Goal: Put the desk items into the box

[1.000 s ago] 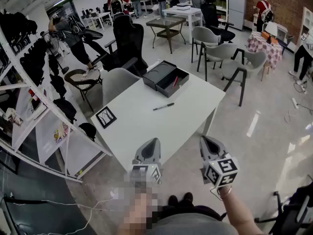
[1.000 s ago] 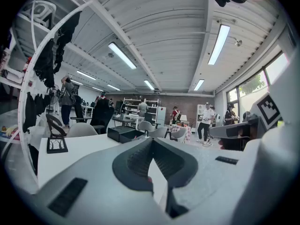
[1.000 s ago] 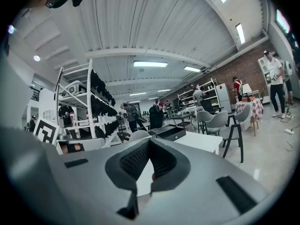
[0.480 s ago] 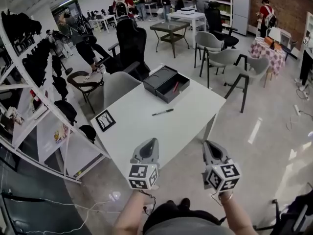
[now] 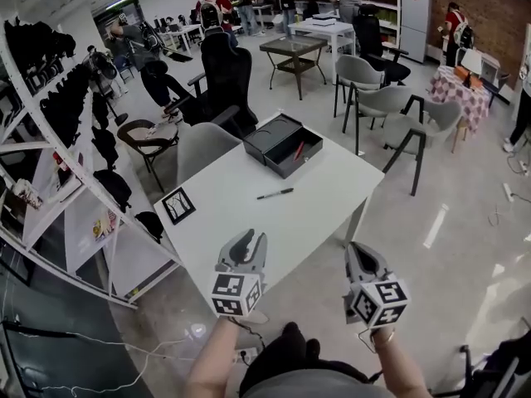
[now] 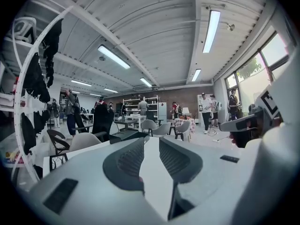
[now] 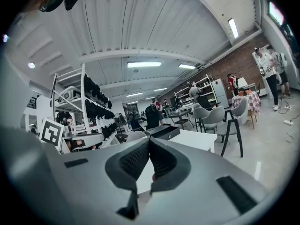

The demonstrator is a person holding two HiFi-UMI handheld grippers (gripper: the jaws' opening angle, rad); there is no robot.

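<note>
Hovering level by the near edge of the white table (image 5: 217, 222), the 2 tools are empty: the left gripper (image 5: 251, 240) has just been opening its jaws (likely readying a grab), the right gripper (image 5: 355, 252) has its jaws pressed together, while the black pen (image 5: 276, 193) lies mid-table, short of the open box (image 5: 267, 134).

The box (image 5: 300, 162) stands at the far end of the bench (image 5: 274, 230). 1 pen (image 5: 275, 194) lies just nearer than the box. 1 marker card (image 5: 178, 206) lies nearer and left of the box.
</note>
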